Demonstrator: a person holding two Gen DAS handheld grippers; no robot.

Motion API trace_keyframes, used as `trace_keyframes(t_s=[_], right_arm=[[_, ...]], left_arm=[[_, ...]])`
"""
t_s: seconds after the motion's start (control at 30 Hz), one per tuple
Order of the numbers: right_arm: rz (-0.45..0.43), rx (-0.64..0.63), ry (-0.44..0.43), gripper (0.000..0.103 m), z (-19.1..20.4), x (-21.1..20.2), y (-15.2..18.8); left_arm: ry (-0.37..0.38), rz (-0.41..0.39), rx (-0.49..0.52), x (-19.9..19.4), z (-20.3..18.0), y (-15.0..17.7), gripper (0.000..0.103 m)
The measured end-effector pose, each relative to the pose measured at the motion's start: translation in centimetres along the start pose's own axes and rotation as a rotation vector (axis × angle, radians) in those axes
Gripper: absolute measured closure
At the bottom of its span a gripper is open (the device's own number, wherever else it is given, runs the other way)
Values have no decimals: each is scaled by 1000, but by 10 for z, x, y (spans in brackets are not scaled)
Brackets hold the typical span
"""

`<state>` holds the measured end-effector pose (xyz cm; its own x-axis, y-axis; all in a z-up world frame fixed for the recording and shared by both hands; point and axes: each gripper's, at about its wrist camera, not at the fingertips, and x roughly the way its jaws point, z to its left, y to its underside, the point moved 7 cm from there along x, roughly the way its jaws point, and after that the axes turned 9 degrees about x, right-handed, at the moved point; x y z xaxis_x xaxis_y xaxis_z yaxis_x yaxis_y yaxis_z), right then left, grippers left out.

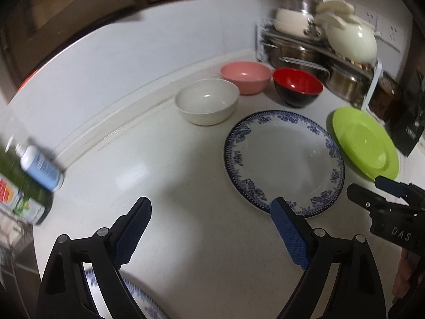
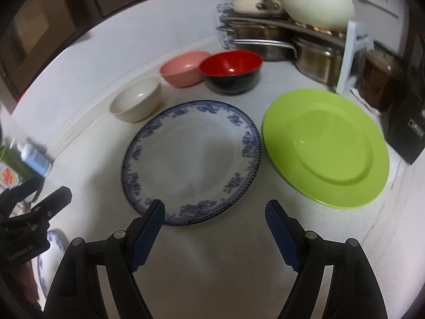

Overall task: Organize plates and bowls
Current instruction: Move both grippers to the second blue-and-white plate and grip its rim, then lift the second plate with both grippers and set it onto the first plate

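A blue-patterned white plate (image 1: pixel 284 159) (image 2: pixel 191 162) lies flat on the white counter, with a lime green plate (image 1: pixel 365 143) (image 2: pixel 326 146) to its right. Behind them stand a cream bowl (image 1: pixel 207 101) (image 2: pixel 136 102), a pink bowl (image 1: pixel 245 77) (image 2: pixel 182 67) and a red bowl with a black outside (image 1: pixel 297 86) (image 2: pixel 231 70). My left gripper (image 1: pixel 211 207) is open and empty, hovering just left of the patterned plate's near rim. My right gripper (image 2: pixel 215 210) is open and empty at that plate's near edge. A second patterned plate (image 1: pixel 138 295) (image 2: pixel 50 255) shows under the left gripper.
A metal dish rack (image 1: pixel 318 53) (image 2: pixel 279 34) with pots, white bowls and a ladle fills the back right corner. Bottles (image 1: pixel 39 167) (image 2: pixel 34 159) stand at the left edge. A dark jar (image 2: pixel 379 79) and a black appliance (image 2: pixel 409 133) sit at the right.
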<state>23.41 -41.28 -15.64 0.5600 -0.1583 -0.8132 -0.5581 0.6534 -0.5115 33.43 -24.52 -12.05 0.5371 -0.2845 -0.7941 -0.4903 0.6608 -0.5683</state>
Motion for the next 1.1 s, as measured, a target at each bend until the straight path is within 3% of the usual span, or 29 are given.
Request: trace_keyframes(t_s=[0.17, 0.6, 1.1], right_arm=[[22, 55, 8, 25, -8, 22, -9], [74, 90, 77, 31, -18, 69, -24], [61, 111, 90, 38, -16, 89, -47]], left_arm=[[21, 17, 61, 28, -6, -17, 12], [115, 73, 109, 95, -13, -42, 20], [231, 138, 29, 145, -17, -54, 40]])
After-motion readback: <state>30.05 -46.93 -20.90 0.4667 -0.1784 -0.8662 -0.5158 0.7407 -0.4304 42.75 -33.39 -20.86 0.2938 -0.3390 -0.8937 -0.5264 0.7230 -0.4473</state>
